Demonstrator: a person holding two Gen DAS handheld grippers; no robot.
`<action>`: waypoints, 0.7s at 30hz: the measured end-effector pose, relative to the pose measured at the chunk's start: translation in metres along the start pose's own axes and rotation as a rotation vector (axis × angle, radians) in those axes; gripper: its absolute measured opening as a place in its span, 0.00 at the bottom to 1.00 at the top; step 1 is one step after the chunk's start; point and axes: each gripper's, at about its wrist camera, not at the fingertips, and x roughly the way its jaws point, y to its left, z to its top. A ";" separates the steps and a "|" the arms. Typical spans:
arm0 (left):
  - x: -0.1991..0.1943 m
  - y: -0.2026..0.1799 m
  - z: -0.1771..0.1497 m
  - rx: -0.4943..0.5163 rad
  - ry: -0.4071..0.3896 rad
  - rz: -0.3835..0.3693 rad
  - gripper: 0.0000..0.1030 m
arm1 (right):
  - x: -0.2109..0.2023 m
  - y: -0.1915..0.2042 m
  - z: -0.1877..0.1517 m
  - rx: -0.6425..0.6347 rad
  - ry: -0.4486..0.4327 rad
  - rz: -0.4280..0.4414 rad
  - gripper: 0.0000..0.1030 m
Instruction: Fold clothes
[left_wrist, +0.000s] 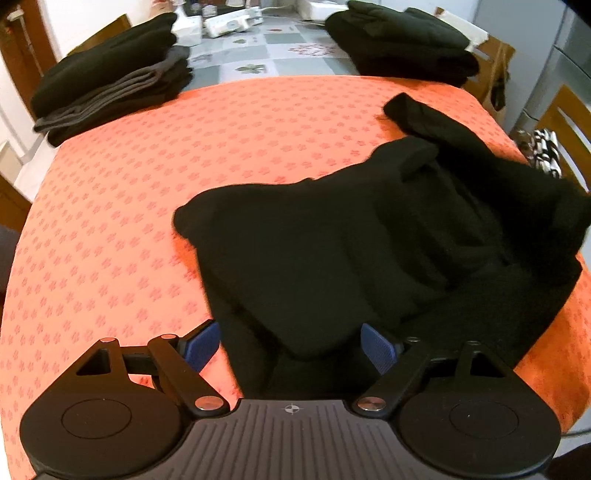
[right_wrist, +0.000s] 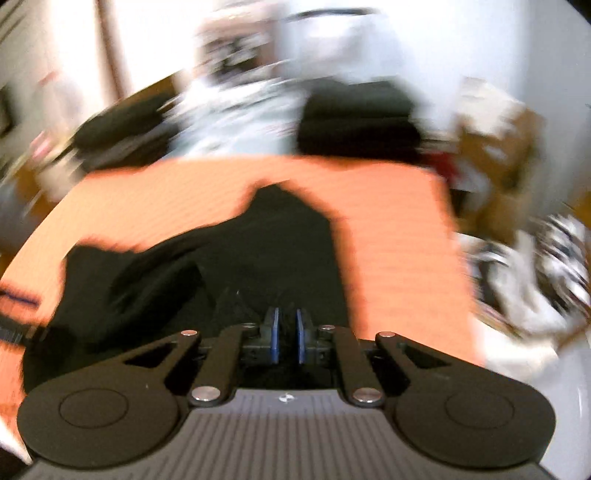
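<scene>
the black garment (left_wrist: 369, 251) lies crumpled on the right half of the orange-covered desk (left_wrist: 147, 184), one sleeve (left_wrist: 436, 122) trailing toward the far right edge. two finished piles sit beyond the orange cloth: a folded stack at far left (left_wrist: 114, 85) and another at far right (left_wrist: 402, 40).

the left hand-held gripper (left_wrist: 291, 347) hangs over the garment's near edge with its blue pads (left_wrist: 376, 347) spread wide; cloth lies between them, but the pads are not pressing it. the right hand-held gripper (right_wrist: 287, 334) has its pads drawn almost together over the dark fabric; the right wrist view is heavily blurred, so i cannot tell whether a pinch of cloth sits between them, and i judge the jaws closed.

the step in hand looks like taking hold of the garment to spread it flat before any fold. to do it well, the left should drop onto a single hem layer rather than a bunched ridge and close there. both grips should sit well apart along the same edge, so a lift and shake opens the body and frees the sleeve. the risk is grabbing two layers and locking the crumple in.
</scene>
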 end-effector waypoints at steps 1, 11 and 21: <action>0.000 -0.002 0.002 0.005 0.000 -0.006 0.82 | -0.008 -0.016 -0.003 0.063 -0.021 -0.044 0.10; 0.008 -0.022 0.011 0.099 0.003 -0.035 0.82 | -0.036 -0.135 -0.066 0.571 0.021 -0.403 0.14; 0.023 -0.041 0.008 0.186 0.018 -0.039 0.82 | -0.016 -0.092 -0.032 0.296 -0.009 -0.229 0.40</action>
